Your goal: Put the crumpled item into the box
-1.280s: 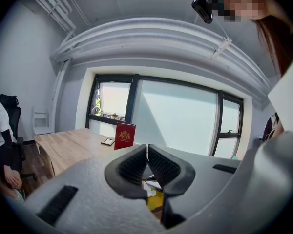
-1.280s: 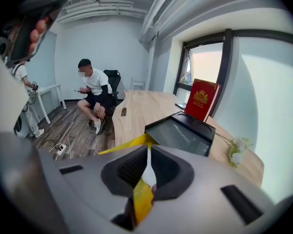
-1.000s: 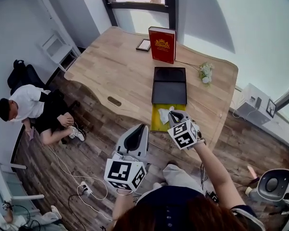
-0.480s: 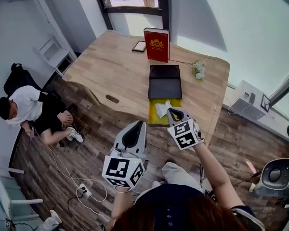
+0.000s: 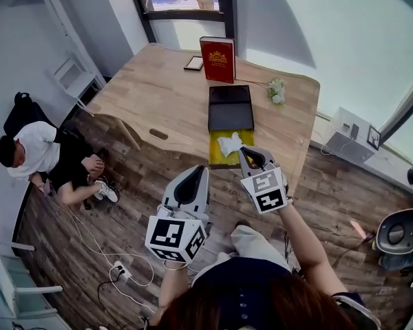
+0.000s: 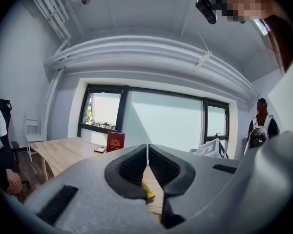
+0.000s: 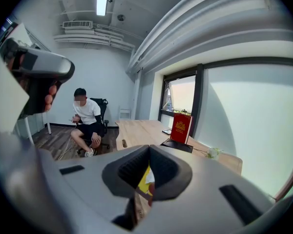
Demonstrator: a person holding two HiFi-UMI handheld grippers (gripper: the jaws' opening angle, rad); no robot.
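On the wooden table [image 5: 165, 95] lies an open box, with a yellow near half [image 5: 219, 155] and a black far half [image 5: 230, 107]. The white crumpled item [image 5: 230, 143] rests inside the yellow half. My right gripper [image 5: 250, 154] hovers just right of the item at the table's near edge, shut and holding nothing. My left gripper [image 5: 194, 173] is lower left, off the table over the floor, also shut and empty. In the right gripper view a strip of the yellow box [image 7: 146, 178] shows below the closed jaws.
A red book [image 5: 217, 49] stands upright behind the box, with a small framed picture [image 5: 193, 62] to its left. White flowers [image 5: 276, 91] lie at the table's right. A person in a white shirt [image 5: 38, 151] sits on the floor at left; cables trail nearby.
The head view has shifted closer to the table. My right gripper has drawn slightly back from the crumpled item, which stays in the yellow half. The left gripper hangs much as before.
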